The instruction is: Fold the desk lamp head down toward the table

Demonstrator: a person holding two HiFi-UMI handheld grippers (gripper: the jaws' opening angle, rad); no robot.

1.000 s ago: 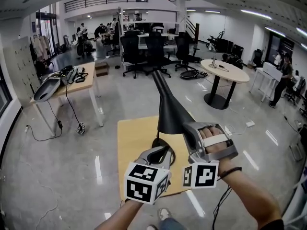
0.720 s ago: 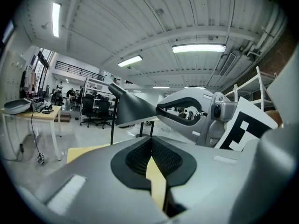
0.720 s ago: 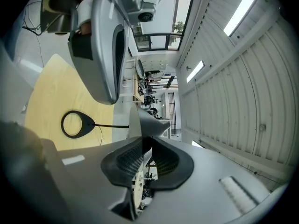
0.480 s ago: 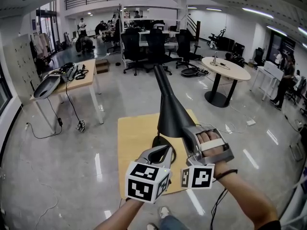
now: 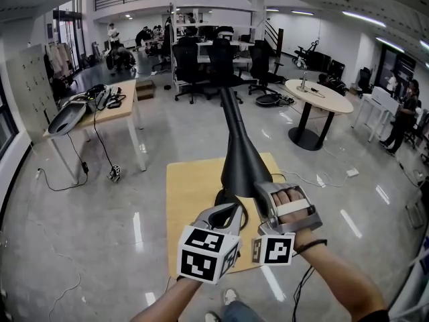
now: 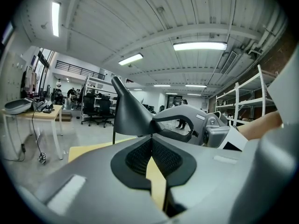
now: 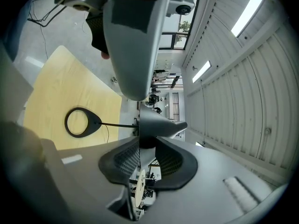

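A black desk lamp stands on a small pale wooden table [image 5: 191,193]. Its cone head [image 5: 241,159] slopes up and away from me, and its ring base [image 5: 221,197] lies flat under it. My right gripper [image 5: 259,194] is at the wide rim of the head. Its jaws are opening, and the rim [image 7: 154,125] shows at the fingertips with the pads apart. The lamp's ring base [image 7: 79,122] and thin stem lie beyond. My left gripper [image 5: 228,215] hovers over the base, to the left of the right one, tips together and empty. Ahead of the left gripper [image 6: 151,138] is the lamp head [image 6: 131,113].
A wooden desk [image 5: 100,106] with gear on it stands at the far left. A round table [image 5: 315,96] is at the far right. Office chairs [image 5: 208,62] and people fill the back. Cables [image 5: 301,176] lie on the shiny floor to the right of the table.
Both grippers have shifted a little toward me and lower in the head view. The right gripper's jaws have spread at the lamp head's rim.
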